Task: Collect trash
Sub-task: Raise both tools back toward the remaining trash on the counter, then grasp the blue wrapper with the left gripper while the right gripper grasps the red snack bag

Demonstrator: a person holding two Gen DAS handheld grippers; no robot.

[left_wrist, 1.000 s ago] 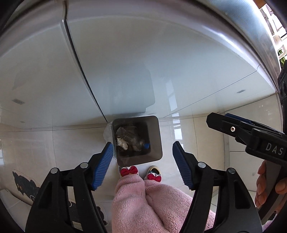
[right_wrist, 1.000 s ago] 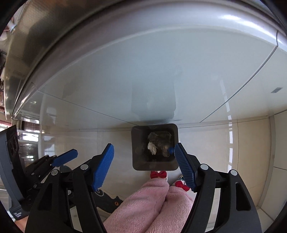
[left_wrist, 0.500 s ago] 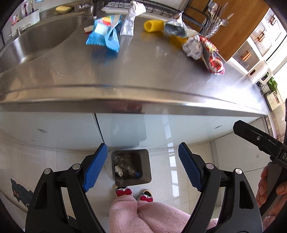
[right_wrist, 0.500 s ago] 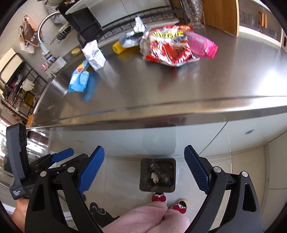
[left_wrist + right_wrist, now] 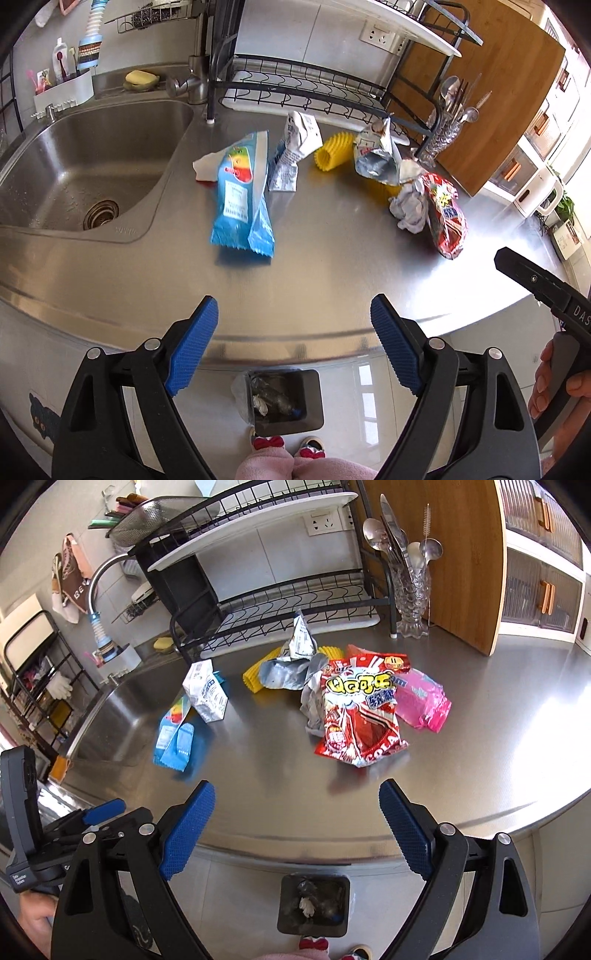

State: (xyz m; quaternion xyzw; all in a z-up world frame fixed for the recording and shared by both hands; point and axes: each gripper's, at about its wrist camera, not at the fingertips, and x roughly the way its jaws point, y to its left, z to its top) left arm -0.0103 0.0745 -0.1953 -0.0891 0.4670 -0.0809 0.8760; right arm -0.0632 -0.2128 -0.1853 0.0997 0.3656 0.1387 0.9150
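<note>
Left wrist view: left gripper [image 5: 293, 325] jaws just widened, empty, above bare countertop [image 5: 332, 280] front edge; blue wrapper [image 5: 242, 195] beyond.

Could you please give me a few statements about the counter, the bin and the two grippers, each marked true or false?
1. The left gripper is open and holds nothing. True.
2. The right gripper grips the red snack bag. False: the bag lies on the counter, apart from the open jaws.
3. The trash bin stands on the floor below the counter edge. True.
4. The blue wrapper lies in the sink. False: it lies on the counter beside it.
</note>
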